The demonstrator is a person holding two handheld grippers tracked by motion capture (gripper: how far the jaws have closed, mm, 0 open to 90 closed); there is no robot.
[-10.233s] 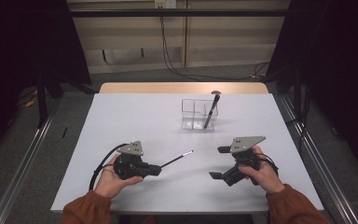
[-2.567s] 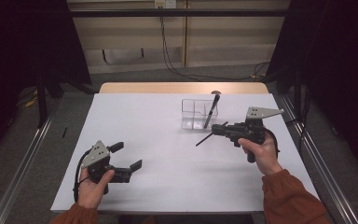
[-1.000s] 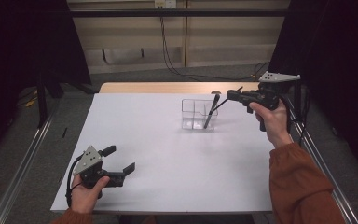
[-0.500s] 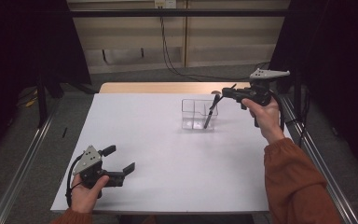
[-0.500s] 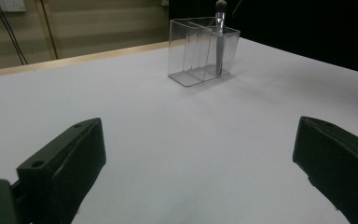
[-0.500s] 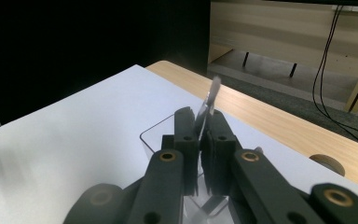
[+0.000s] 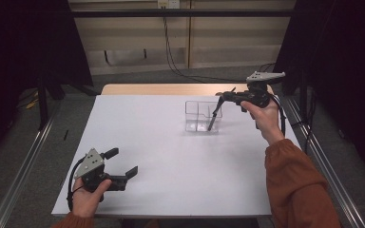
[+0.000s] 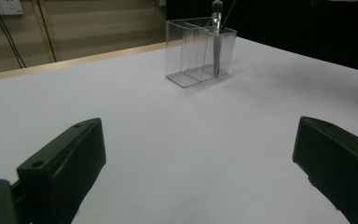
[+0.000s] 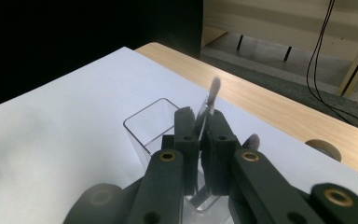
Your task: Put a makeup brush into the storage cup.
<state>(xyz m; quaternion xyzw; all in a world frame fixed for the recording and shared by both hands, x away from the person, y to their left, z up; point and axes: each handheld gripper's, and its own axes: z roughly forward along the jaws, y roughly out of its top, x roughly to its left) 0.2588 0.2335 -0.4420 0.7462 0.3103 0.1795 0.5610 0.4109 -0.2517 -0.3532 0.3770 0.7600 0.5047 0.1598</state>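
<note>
**Brush held over the clear holder**

A slim brush [image 9: 208, 105] with a silvery handle is clamped between the two jaws of the right tool [image 7: 224, 96], which are pressed together on it. In the right gripper view its soft tip [image 9: 214, 85] points up and away, slightly blurred, so I cannot tell how far its lower end reaches into the box. The tool is above the far right part of the table [image 7: 161, 142], directly over a clear plastic holder [image 7: 202, 115] with compartments (it stands near the far edge of the white surface). In the high view a dark brush [image 7: 213, 118] leans inside the right compartment; the left gripper view shows this one [image 8: 216, 37] standing in the holder [image 8: 199, 51].

The left tool [image 7: 122, 165] rests low at the near left corner of the table, well apart from the holder. Its jaws stand wide apart with nothing between them.
</note>
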